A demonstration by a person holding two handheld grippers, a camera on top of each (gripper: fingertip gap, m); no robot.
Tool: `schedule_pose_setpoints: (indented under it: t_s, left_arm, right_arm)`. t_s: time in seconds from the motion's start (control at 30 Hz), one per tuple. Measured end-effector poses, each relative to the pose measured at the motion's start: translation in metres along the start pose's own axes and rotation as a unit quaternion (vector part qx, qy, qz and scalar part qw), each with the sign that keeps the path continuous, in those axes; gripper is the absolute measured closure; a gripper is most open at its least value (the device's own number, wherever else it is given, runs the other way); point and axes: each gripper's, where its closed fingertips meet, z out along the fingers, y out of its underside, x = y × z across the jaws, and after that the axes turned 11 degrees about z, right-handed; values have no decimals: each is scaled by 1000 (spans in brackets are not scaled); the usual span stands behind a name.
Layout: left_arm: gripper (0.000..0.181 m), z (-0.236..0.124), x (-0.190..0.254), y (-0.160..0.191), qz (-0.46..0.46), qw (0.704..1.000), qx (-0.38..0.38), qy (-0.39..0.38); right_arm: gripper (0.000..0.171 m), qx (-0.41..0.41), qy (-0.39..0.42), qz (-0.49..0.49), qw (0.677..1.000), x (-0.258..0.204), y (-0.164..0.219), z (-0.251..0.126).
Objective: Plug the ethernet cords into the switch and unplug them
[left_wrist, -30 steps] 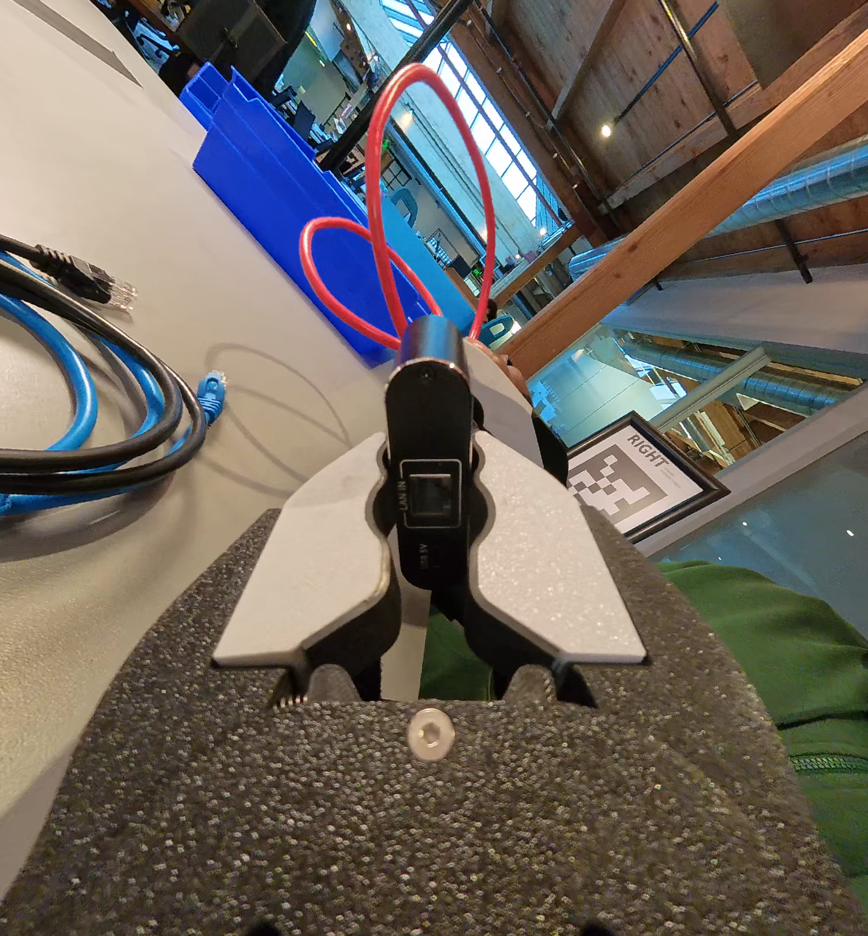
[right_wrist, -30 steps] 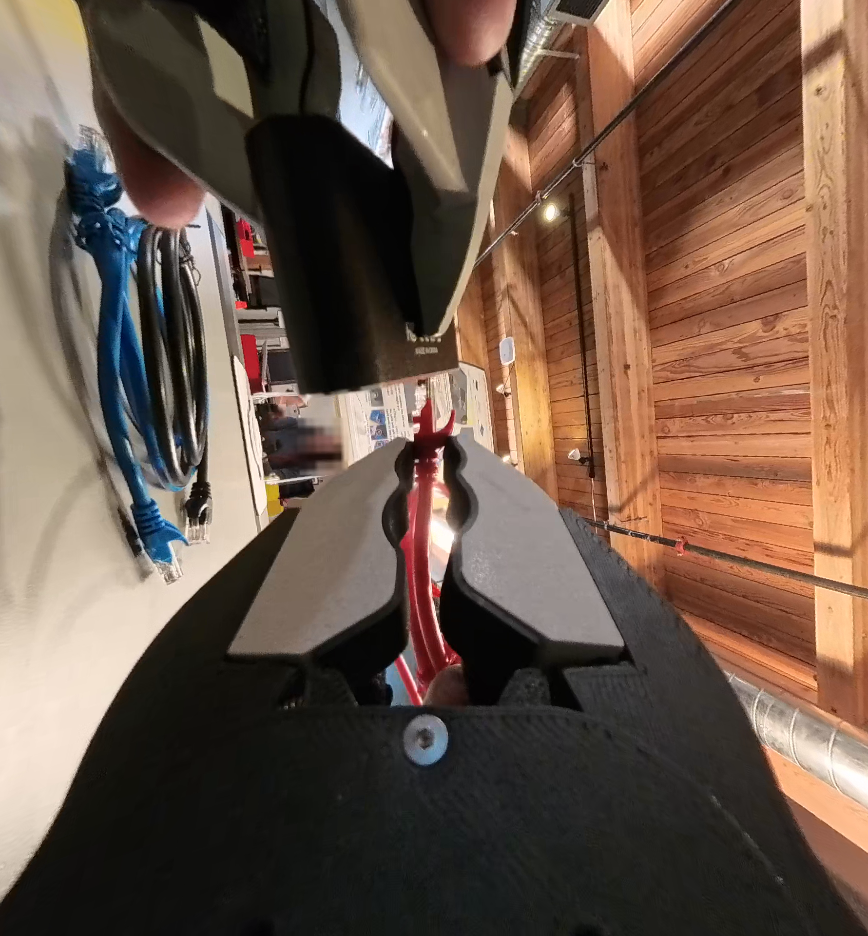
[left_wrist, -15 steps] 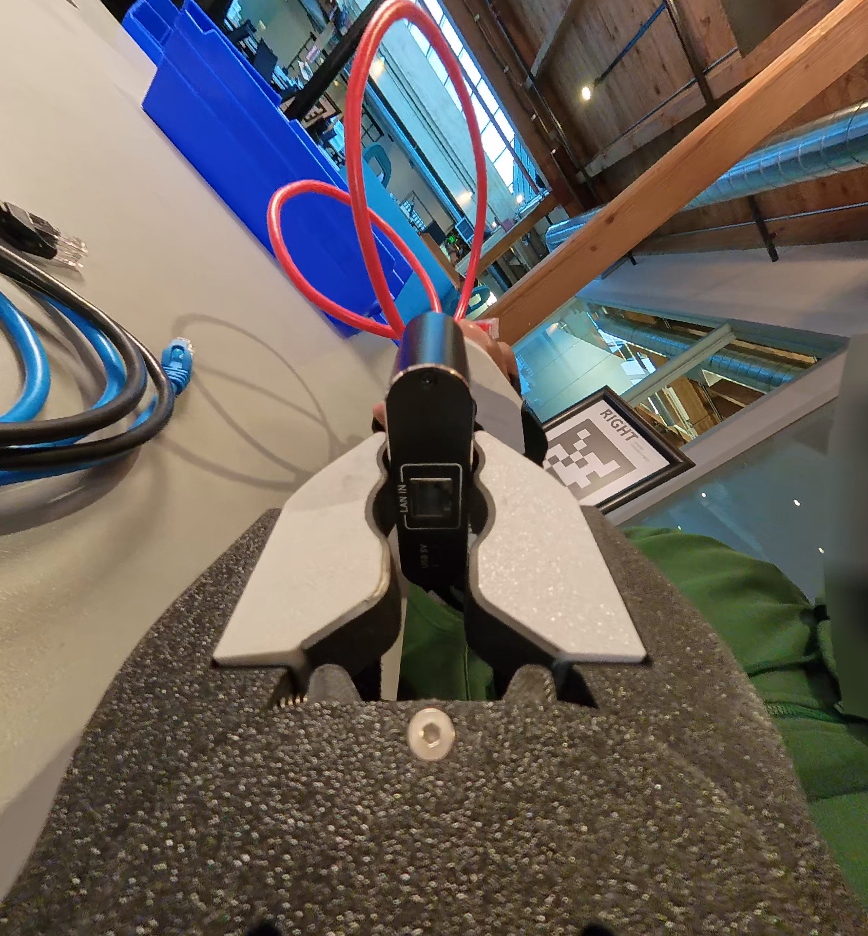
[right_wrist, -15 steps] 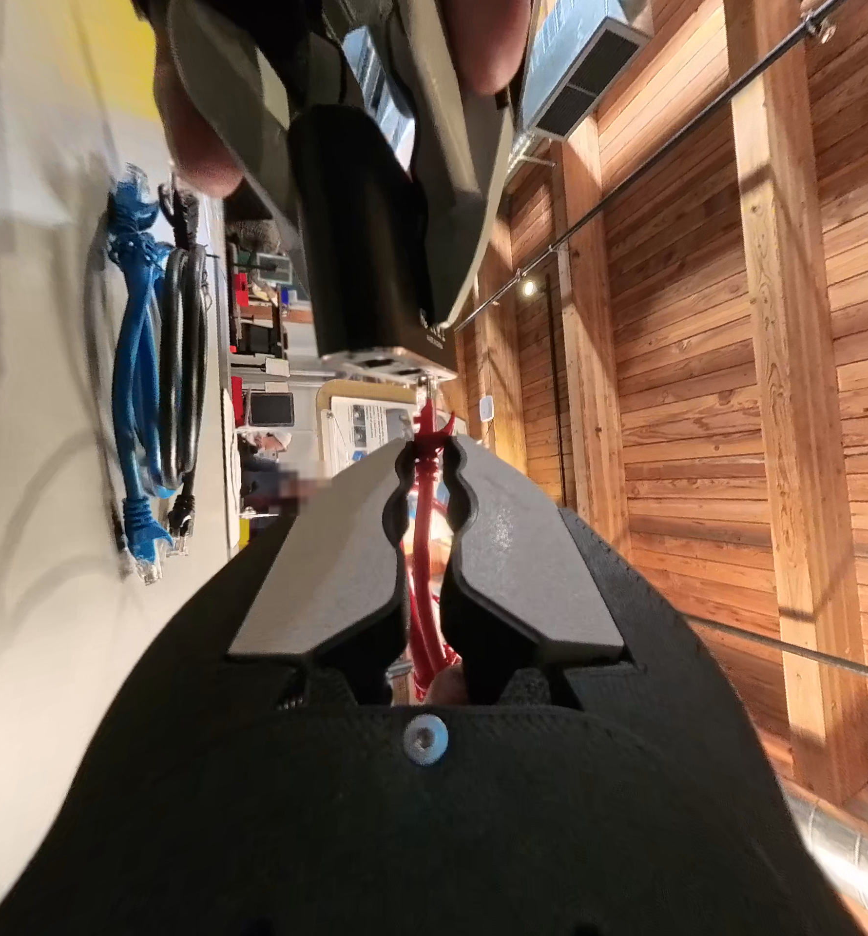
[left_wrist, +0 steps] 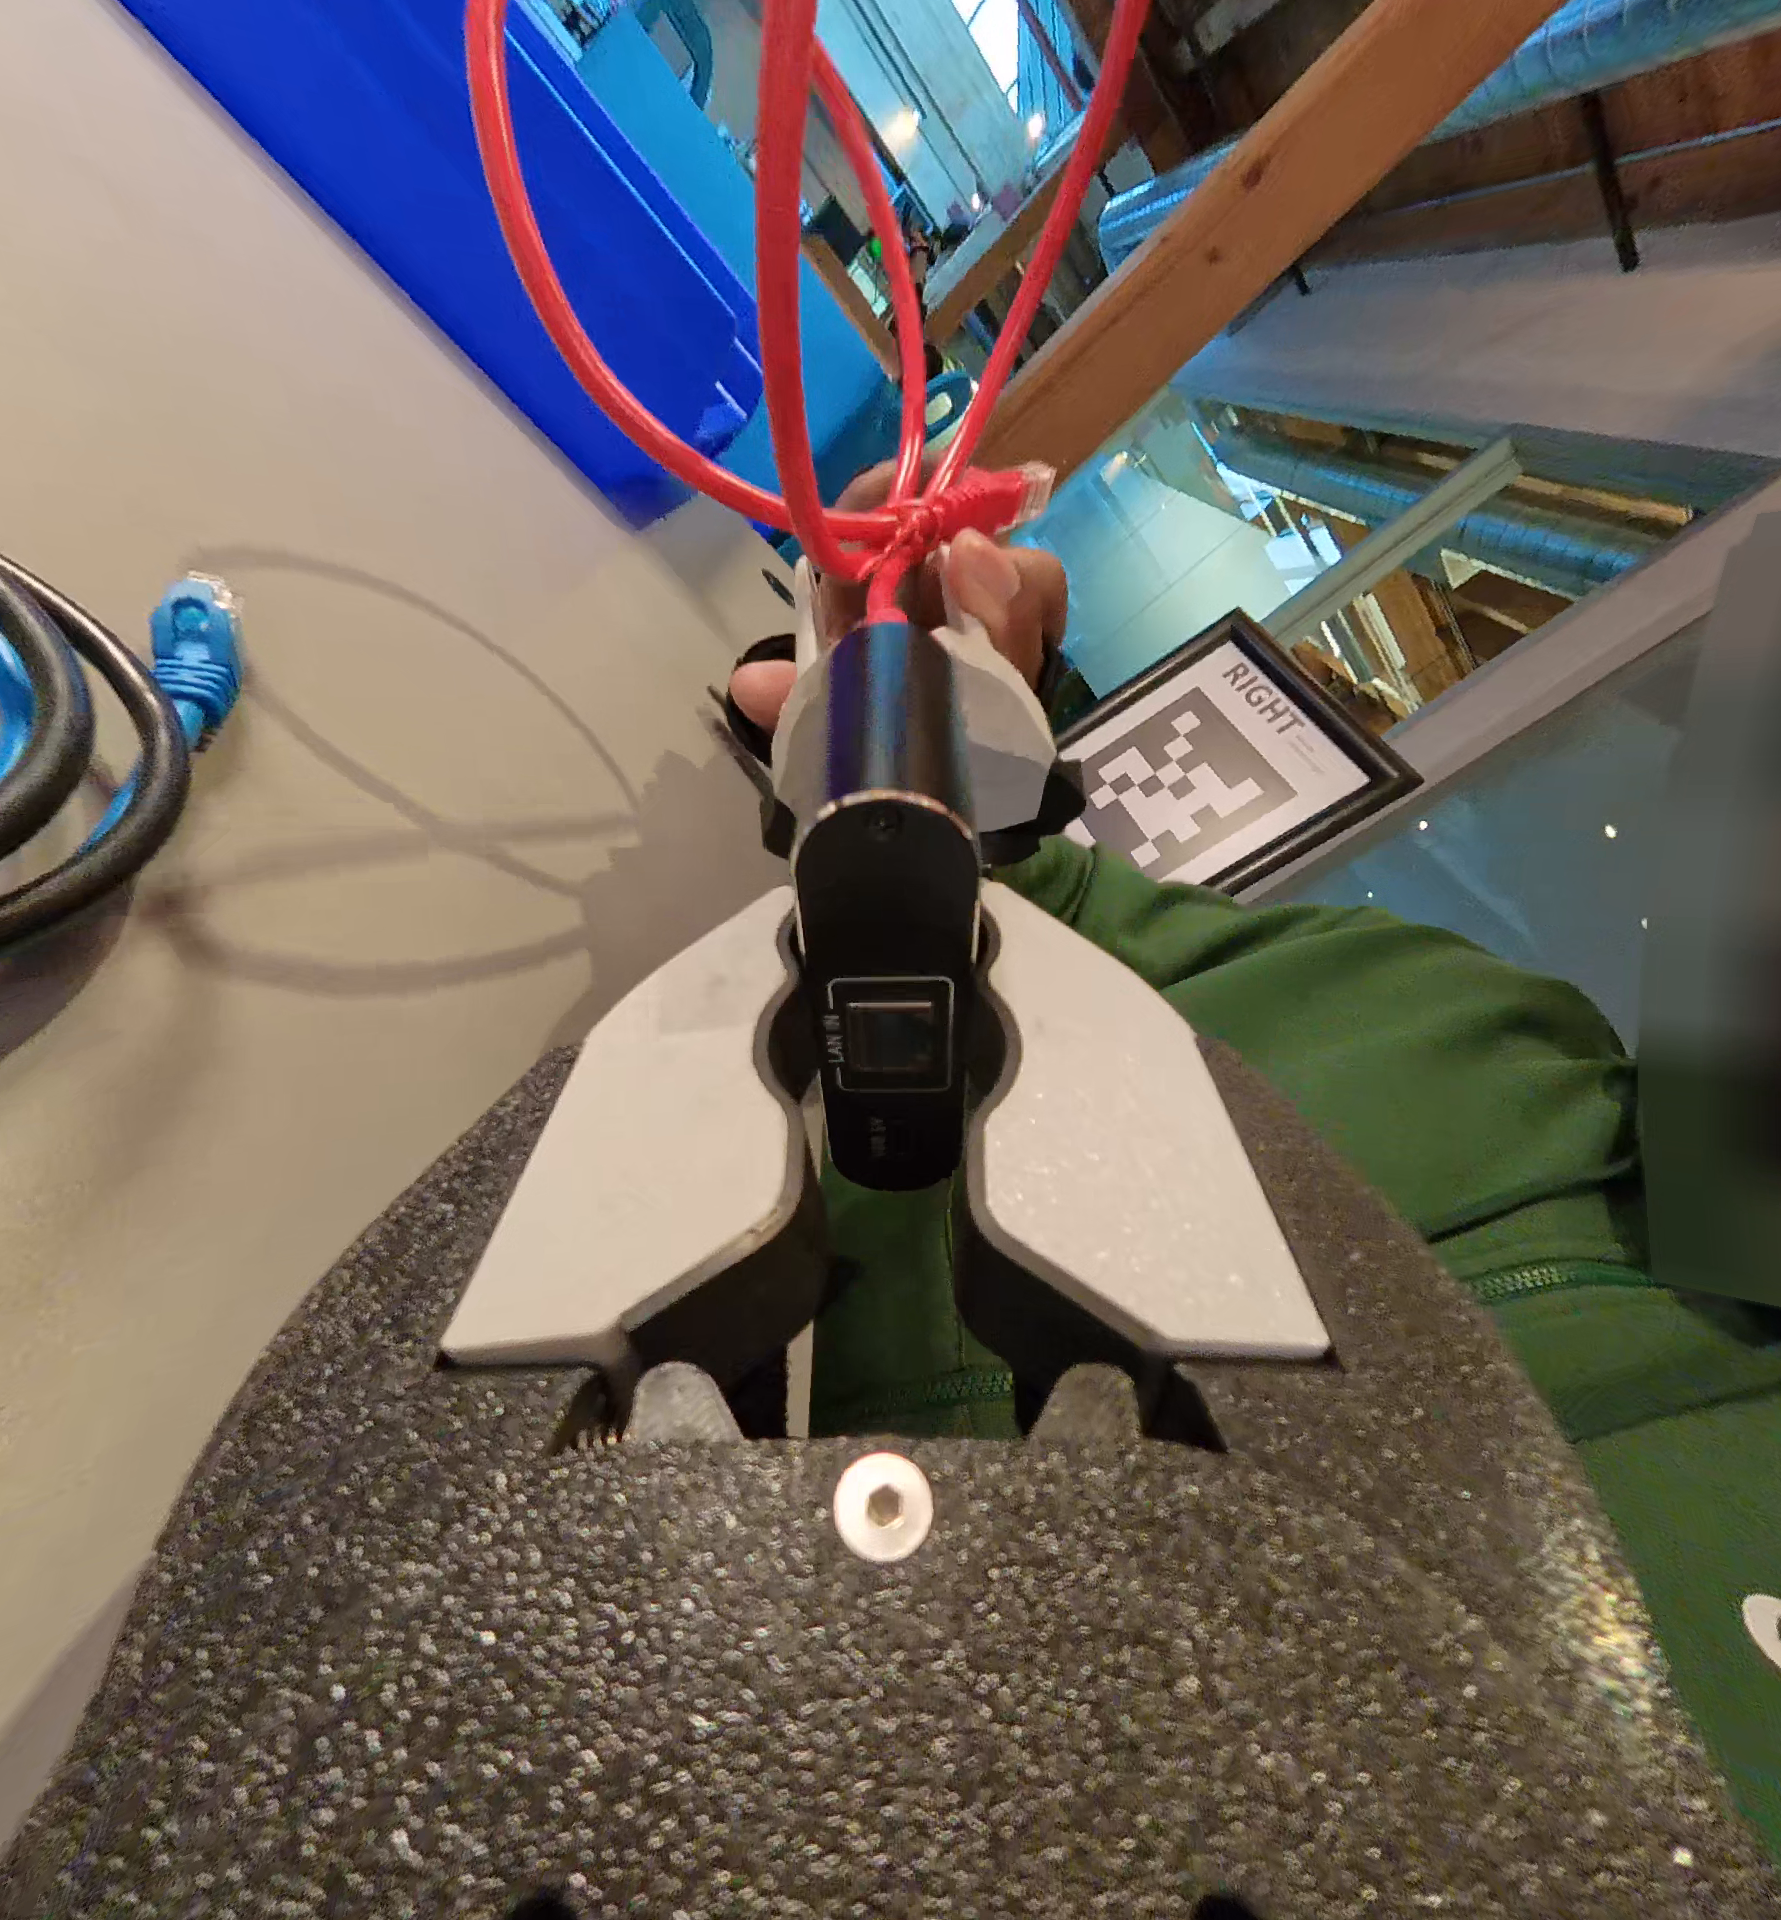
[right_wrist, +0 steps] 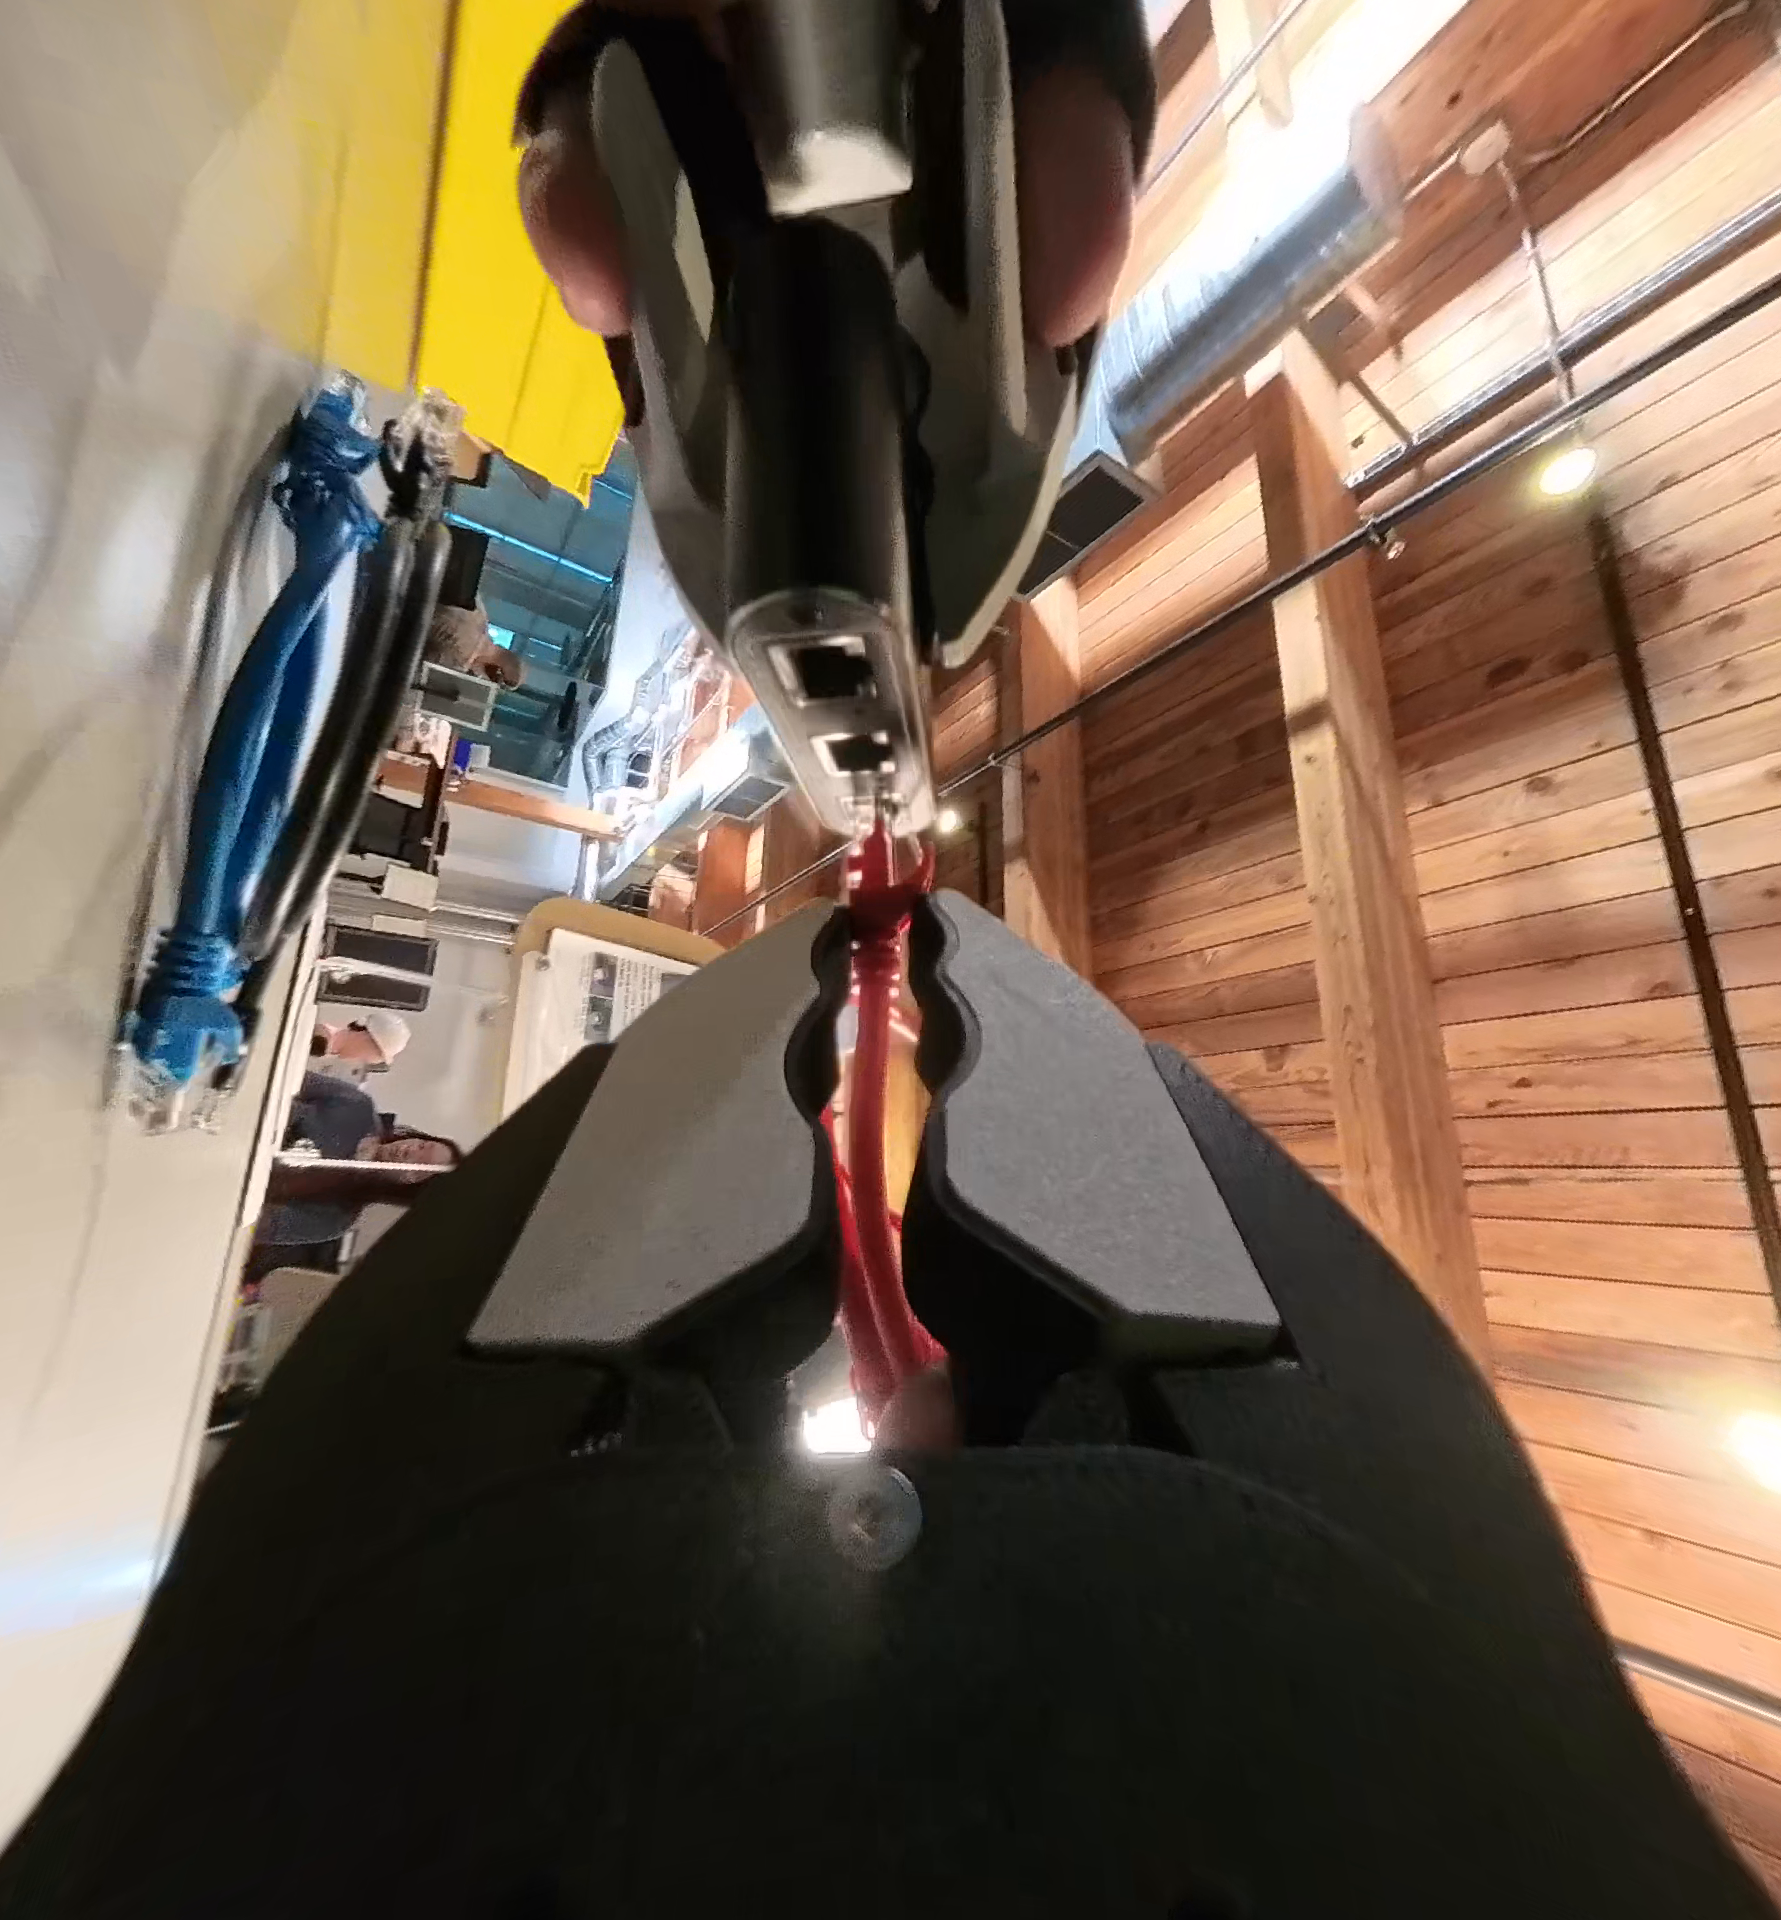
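My left gripper is shut on the black switch and holds it in the air above the table; a port on its near end faces the camera. In the right wrist view the switch points down at me, with two empty ports on its end face. My right gripper is shut on the red cord. The cord's plug touches the switch's lowest port; how deep it sits I cannot tell. The red cord loops rise behind the switch. The right gripper shows just beyond the switch.
A blue cord and a black cord lie coiled on the grey table at left; both show in the right wrist view, blue and black. A blue bin stands behind. A green sleeve is at right. Tip to tip, the grippers are about 4 cm apart.
The right gripper has carried the red plug up to the switch's end face, where it now meets the lowest port. The switch has tilted and come closer to the right gripper.
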Motion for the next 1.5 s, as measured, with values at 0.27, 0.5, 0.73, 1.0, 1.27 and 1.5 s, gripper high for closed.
schedule_pose_setpoints:
  t_s: [0.27,0.5,0.73,1.0,1.27,1.5]
  left_arm:
    - [156,1,-6,5,16,999,-35,-7]
    - [156,6,-8,16,35,997,-72,-22]
    - [155,9,-18,20,35,994,-90,-54]
    - [155,-11,-33,-11,56,989,25,-135]
    - [155,-72,-31,-56,47,957,248,-143]
    - [155,-108,-42,-69,72,938,286,-183]
  right_arm:
    - [161,11,-19,1,1000,-7,0,-3]
    - [160,27,-53,7,998,-13,-3,-10]
    - [158,26,-85,24,996,-24,-6,-6]
    - [152,-18,-67,98,993,-24,-12,10]
    - [153,-94,-116,214,965,-37,7,10]
    - [148,-278,-215,508,786,-75,105,7]
